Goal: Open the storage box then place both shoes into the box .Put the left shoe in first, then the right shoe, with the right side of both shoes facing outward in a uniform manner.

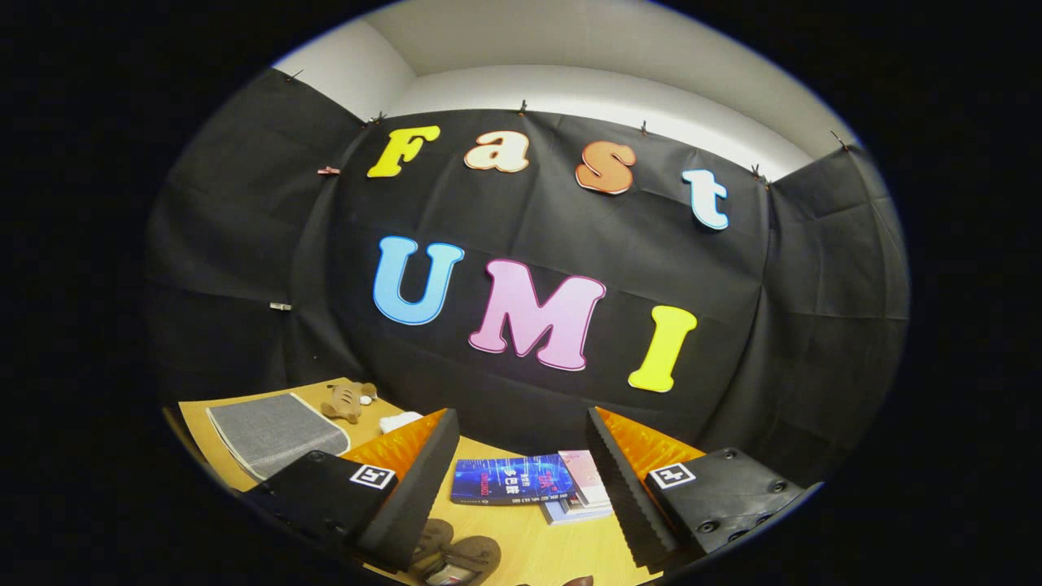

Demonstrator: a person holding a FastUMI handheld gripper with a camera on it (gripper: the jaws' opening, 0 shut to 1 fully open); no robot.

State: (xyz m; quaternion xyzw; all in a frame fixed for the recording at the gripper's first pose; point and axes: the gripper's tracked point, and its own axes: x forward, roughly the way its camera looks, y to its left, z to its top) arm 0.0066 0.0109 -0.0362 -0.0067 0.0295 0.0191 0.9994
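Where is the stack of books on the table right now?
In the gripper view, the stack of books lies on the wooden table, between and just beyond the open gripper fingers, near the black cloth wall.

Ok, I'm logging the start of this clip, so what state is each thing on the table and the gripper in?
gripper: open, fingers spread wide, nothing between them
books: closed, stacked flat on the table, between and beyond the fingers
shoes: brown pair lying on the table beside the left finger, not yet picked up
grey mat: lying flat
plush toy: lying beyond the mat
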